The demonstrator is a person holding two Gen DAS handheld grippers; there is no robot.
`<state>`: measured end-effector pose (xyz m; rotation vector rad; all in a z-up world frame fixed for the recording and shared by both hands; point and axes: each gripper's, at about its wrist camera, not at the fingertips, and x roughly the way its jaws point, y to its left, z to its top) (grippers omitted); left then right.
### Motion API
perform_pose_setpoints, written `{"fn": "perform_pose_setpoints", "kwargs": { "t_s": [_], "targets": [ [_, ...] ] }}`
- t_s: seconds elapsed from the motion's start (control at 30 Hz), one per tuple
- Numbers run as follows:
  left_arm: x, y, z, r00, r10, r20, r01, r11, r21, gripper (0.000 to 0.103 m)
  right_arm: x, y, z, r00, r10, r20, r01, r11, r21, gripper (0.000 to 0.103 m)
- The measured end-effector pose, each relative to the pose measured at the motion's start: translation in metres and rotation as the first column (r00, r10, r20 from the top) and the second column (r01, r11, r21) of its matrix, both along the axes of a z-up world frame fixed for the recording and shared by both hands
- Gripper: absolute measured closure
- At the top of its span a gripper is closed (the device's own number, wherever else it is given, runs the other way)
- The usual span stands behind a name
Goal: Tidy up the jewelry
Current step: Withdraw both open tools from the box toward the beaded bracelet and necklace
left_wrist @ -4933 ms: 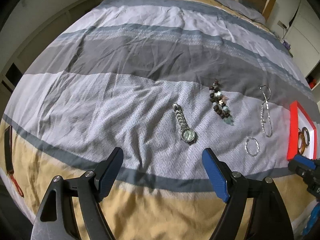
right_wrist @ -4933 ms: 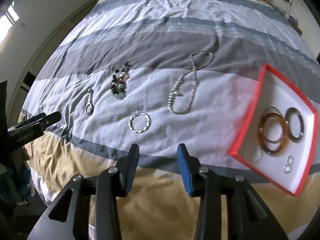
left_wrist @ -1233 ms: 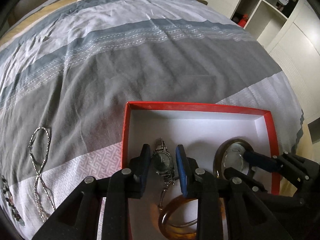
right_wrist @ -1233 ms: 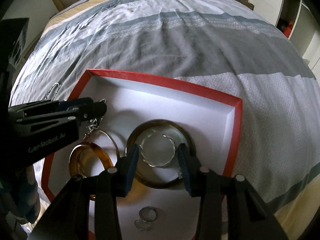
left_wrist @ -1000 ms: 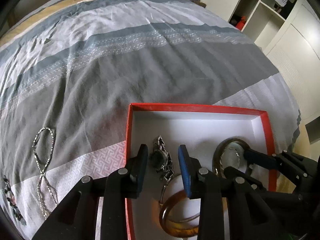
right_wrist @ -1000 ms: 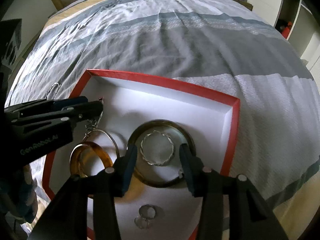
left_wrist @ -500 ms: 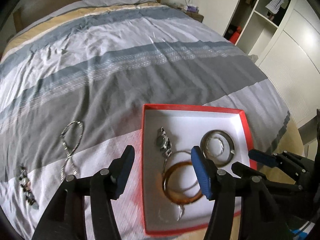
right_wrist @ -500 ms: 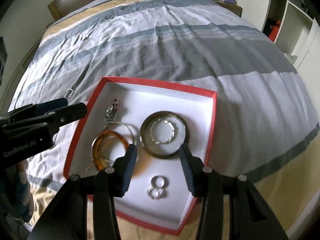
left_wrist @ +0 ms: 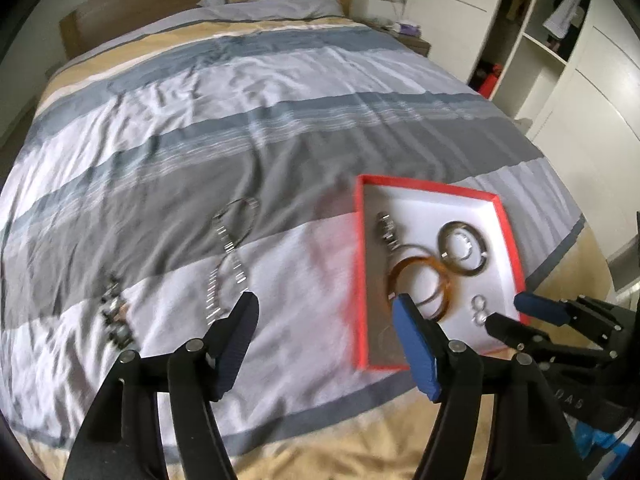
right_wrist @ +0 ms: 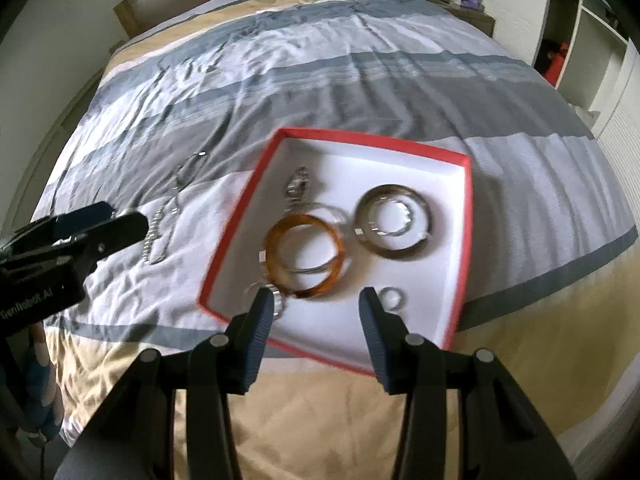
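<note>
Red-rimmed box [right_wrist: 467, 216] with a white inside is sitting on the striped bed [right_wrist: 360, 80], down near the tan band at the foot end. Inside it so far: a watch [right_wrist: 298, 188] up toward the far left corner, an amber bangle [right_wrist: 304, 255] in the middle lying over a thin silver hoop, a darker metal bangle [right_wrist: 392, 221] to its right with a twisted silver ring sitting inside it, and a couple of small rings [right_wrist: 391, 298] near the front edge.

Still out on the duvet to the left of the box: a long silver chain necklace [left_wrist: 230, 256] and, further left, a beaded bracelet [left_wrist: 116, 316] that's pretty blurred, so no details there.

Left claw [left_wrist: 324, 310] is wide open and empty, held above the bed with the necklace beside its left finger and the box's left rim between the two tips. Right claw [right_wrist: 316, 304] is also open with nothing in it, hovering above the near edge of the box; its blue pads line up roughly with the amber bangle and the small rings.
</note>
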<state>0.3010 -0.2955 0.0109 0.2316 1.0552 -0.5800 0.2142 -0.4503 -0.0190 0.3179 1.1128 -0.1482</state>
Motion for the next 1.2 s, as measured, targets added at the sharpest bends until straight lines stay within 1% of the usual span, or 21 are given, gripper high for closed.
{"fn": "perform_pose_setpoints", "kwargs": {
  "t_s": [0.2, 0.5, 0.77, 0.97, 1.07, 1.2],
  "targets": [
    [0.0, 0.05, 0.001, 0.997, 0.074, 0.006, -0.074, 0.997, 0.023, 0.031, 0.011, 0.04, 0.005, 0.998, 0.061, 0.008, -0.061, 0.998, 0.007, 0.06],
    [0.01, 0.119, 0.0, 0.984, 0.179, 0.001, -0.178, 0.983, 0.036, 0.029, 0.035, 0.095, 0.007, 0.988, 0.151, 0.005, -0.151, 0.988, 0.011, 0.06],
    [0.024, 0.172, -0.015, 0.964, 0.263, -0.034, -0.261, 0.964, 0.05, 0.027, 0.06, 0.128, 0.0, 0.978, 0.207, -0.003, -0.207, 0.978, 0.018, 0.06],
    [0.034, 0.194, -0.027, 0.95, 0.309, -0.053, -0.305, 0.95, 0.068, 0.027, 0.077, 0.14, -0.007, 0.972, 0.233, -0.012, -0.233, 0.972, 0.024, 0.06],
    [0.039, 0.198, -0.03, 0.944, 0.324, -0.056, -0.32, 0.945, 0.071, 0.023, 0.084, 0.143, -0.008, 0.971, 0.239, -0.014, -0.238, 0.971, 0.022, 0.06],
    [0.044, 0.201, -0.032, 0.942, 0.331, -0.054, -0.327, 0.942, 0.073, 0.021, 0.09, 0.145, -0.009, 0.97, 0.241, -0.014, -0.241, 0.97, 0.021, 0.06]
  ]
}}
